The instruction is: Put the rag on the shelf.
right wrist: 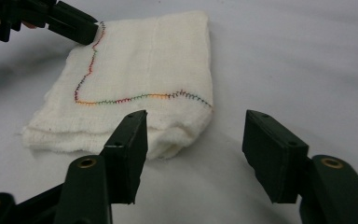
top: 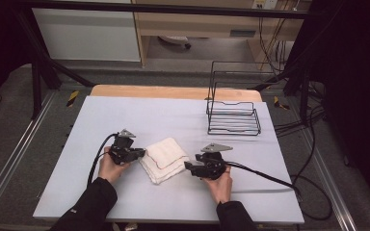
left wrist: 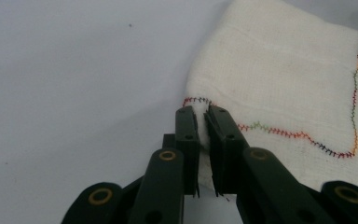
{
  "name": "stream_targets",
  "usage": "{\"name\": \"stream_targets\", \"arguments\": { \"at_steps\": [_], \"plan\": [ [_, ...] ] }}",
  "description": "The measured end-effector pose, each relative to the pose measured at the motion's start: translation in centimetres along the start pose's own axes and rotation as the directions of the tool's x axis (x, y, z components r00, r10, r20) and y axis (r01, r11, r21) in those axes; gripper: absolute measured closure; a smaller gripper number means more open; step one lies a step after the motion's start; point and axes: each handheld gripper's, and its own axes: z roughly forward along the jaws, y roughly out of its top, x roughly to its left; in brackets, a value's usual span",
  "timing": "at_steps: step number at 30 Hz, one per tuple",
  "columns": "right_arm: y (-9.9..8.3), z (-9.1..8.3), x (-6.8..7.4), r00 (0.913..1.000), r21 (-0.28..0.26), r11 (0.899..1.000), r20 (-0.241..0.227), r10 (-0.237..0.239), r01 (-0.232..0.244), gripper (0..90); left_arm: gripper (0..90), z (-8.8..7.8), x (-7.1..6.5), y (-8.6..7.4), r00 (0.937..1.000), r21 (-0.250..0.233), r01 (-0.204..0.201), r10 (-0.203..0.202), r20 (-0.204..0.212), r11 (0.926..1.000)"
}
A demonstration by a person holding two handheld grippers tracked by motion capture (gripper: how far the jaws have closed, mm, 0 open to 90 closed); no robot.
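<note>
While the left tongs (left wrist: 203,119) pinch the folded cloth (top: 165,159), it lies mid-table (top: 125,115).
Right tongs (right wrist: 193,135) gape half-open just right of the cloth's near corner, holding nothing.

This looks like a lab set up for recording, not a home. A pale grey board lies over the wooden table (top: 173,91), which stands inside a black metal frame (top: 33,72) with aluminium rails (top: 9,159) along the carpeted floor. Loose cables (top: 313,144) trail off the right side (some run up to a wall socket), and dark curtains (top: 356,72) close off the edges.
</note>
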Motion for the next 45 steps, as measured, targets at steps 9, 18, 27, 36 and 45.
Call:
{"name": "stream_targets", "arguments": {
  "at_steps": [9,18,27,36,45],
  "plan": [
    [-0.1,1.5,0.7,0.9990,0.024,0.999,0.006,0.045,-0.045,66.1,82.7,-0.1,0.1,-0.1,0.9999,-0.006,0.012,-0.012,0.004,0.9999],
    [1.5,0.7,-0.2,0.9977,0.000,0.998,-0.025,0.063,-0.063,81.9,83.3,-1.6,-0.6,-0.5,0.9985,0.004,0.040,-0.041,0.038,0.9992],
    [2.7,1.6,-1.1,1.0000,0.009,1.000,-0.009,0.000,0.000,81.1,82.6,-3.1,-4.1,-3.1,0.9997,0.017,0.007,-0.008,0.025,0.9998],
    [2.4,2.0,-1.1,0.9992,-0.011,1.000,0.030,-0.027,0.027,68.9,64.8,-3.7,-3.9,-2.5,0.9998,-0.041,-0.021,0.021,-0.002,0.9989],
    [3.2,-0.6,-1.0,0.9963,-0.048,0.996,0.038,-0.078,0.079,24.3,34.1,-1.7,-2.0,1.7,0.9975,-0.075,-0.066,0.064,-0.029,0.9950]
  ]
}}
